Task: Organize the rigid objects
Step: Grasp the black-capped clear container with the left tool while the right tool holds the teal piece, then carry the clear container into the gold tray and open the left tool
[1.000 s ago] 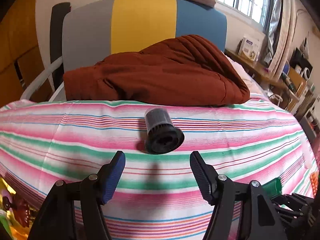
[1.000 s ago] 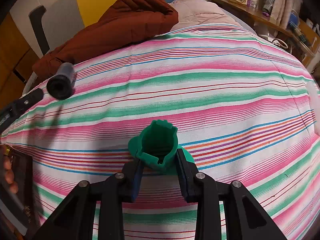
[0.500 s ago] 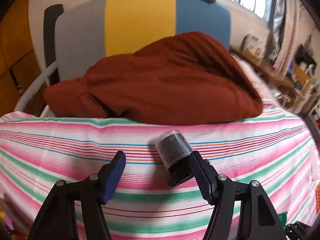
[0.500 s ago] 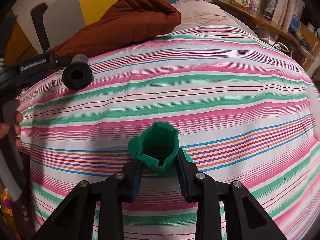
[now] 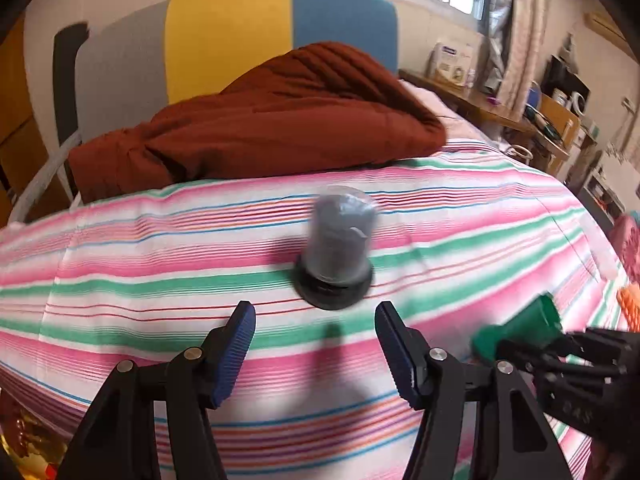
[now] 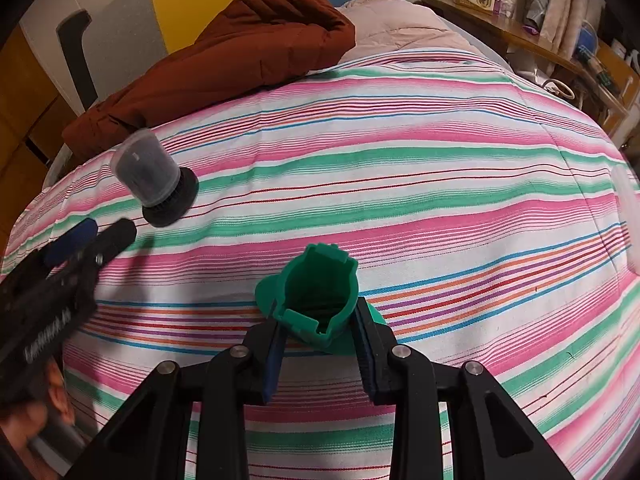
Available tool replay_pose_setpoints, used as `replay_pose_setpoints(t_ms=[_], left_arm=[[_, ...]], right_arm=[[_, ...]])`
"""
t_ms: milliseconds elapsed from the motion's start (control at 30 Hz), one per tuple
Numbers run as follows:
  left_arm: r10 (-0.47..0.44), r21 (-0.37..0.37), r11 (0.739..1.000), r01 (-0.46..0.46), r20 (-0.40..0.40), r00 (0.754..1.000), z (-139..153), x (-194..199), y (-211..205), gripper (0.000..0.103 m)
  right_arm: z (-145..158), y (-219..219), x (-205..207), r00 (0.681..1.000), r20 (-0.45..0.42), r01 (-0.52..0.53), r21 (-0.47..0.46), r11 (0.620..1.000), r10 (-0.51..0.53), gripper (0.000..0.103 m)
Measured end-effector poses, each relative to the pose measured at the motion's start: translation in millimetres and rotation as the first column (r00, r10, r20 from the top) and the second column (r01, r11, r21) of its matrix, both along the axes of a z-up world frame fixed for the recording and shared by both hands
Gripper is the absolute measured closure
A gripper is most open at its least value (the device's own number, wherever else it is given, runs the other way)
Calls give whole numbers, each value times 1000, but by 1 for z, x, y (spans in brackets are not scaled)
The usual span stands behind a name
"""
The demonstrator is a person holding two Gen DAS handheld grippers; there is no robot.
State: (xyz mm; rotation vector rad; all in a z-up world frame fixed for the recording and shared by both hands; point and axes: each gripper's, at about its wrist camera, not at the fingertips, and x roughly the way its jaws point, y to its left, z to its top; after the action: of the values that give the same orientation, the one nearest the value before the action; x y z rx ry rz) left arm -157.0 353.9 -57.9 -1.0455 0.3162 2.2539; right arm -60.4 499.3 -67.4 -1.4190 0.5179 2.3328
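Note:
A dark brush head under a clear cap (image 5: 336, 252) stands upright on its black base on the striped bedspread (image 5: 160, 280); it also shows in the right wrist view (image 6: 154, 178). My left gripper (image 5: 314, 338) is open and empty just in front of it, not touching. My right gripper (image 6: 318, 334) is shut on a green plastic cup-like piece (image 6: 318, 296), held over the bedspread; the piece also shows in the left wrist view (image 5: 520, 330). The left gripper shows in the right wrist view (image 6: 86, 234).
A rust-brown jacket (image 5: 260, 120) lies across the bed behind the brush head, before a grey, yellow and blue headboard (image 5: 228, 40). A wooden shelf with boxes and clutter (image 5: 500, 104) runs along the right wall. A pink quilt (image 6: 400, 24) lies beyond the jacket.
The brush head lay on its side, then sat against my left gripper's right finger; now it stands upright and free. The left gripper has drawn back. The right gripper holds steady.

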Motion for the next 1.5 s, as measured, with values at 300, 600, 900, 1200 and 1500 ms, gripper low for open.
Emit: replay_pose_setpoints(t_ms=[300,600,900,1200,1500], left_arm=[[43,-33,998,-45,-59,997,17,-23,46,38],[32,22,999,-32,6,999,10,-23,32,60],[67,112,991,-73,60,996,23,14,-15,60],[48,182,981,-59,64,997,39,73,-68,60],[58,213,974,-76,89,994,42,120,-113,60]], right_arm=[[-1,2,-1,1000,3,-4,3,1000,4,71],[-2,1,-4,1000,3,-16,24,1000,16,71],[-2,-3,-2,999,6,-32,64,997,31,71],[-2,-8,-3,999,9,-54,109,993,53,71],[-2,-12,-2,997,5,-74,142,987,74,71]])
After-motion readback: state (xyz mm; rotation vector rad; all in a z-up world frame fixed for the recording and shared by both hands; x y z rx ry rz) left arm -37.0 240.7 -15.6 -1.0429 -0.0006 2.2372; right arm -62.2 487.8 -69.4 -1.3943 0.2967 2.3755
